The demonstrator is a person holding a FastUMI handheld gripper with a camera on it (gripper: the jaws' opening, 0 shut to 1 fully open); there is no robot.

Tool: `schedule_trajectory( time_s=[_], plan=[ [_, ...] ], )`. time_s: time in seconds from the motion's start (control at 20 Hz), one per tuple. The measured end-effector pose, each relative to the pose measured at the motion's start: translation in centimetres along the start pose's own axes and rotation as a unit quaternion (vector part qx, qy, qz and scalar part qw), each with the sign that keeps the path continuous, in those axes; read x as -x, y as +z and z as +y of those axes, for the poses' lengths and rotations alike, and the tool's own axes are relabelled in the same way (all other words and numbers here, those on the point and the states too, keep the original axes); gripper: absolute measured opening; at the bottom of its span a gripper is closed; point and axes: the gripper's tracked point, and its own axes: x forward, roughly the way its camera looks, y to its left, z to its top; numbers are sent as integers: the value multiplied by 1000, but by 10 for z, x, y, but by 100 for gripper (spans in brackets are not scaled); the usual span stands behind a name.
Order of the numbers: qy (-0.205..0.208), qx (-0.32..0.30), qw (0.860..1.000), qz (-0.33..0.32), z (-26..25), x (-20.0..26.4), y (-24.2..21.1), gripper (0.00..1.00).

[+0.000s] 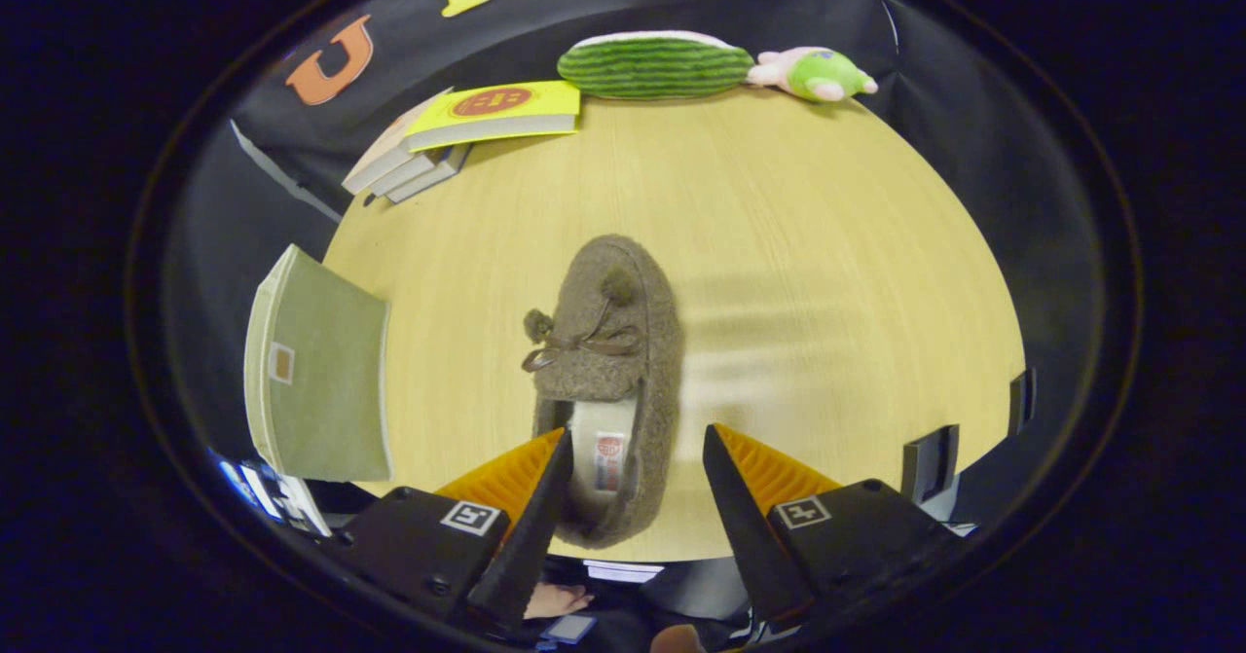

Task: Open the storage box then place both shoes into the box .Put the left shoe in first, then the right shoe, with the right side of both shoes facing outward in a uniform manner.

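My claw [633,468] hangs wide open above the near edge of the light wooden counter [837,273], its two fingers spread apart and gripping nothing. Between them lies the heel end of a brown fuzzy shoe [608,342], a slipper with a small bow and pompoms on top; its toe points away from me, toward the far side of the counter. The shoe's opening with a label inside sits just beside my left finger [531,526], while my right finger [745,517] stands apart from the shoe. The green storage box [321,376] stands at the counter's left edge, well apart from the shoe. Beyond the shoe, a stack of books [458,137] rests at the far left, and a striped green plush [652,66] lies beside a small plush toy [818,74] along the far edge.
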Motion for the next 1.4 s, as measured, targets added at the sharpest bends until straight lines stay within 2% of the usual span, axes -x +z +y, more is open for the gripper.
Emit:
schedule_trajectory(
  time_s=[0.15, 0.25, 0.3, 0.35, 0.6, 0.65, 0.75, 1.05, 1.25, 1.4],
  plan=[
    [22, -12, 1000, 15, 1, -9, -1, 76],
    [34, -27, 999, 28, 2, -15, -2, 62],
    [33, -33, 998, 32, -1, -18, -4, 58],
    [30, -35, 998, 36, -4, -21, -5, 49],
    [22, -52, 998, 35, -12, -20, -4, 29],
    [18, -55, 998, 31, -12, -21, -4, 19],
    [32, -66, 997, 31, -5, -19, -9, 7],
    [111, -137, 983, 44, 45, 4, -33, 6],
    [140, -118, 983, 26, 98, 45, -39, 6],
    [161, -86, 983, -10, 151, 89, -32, 6]
  ],
)
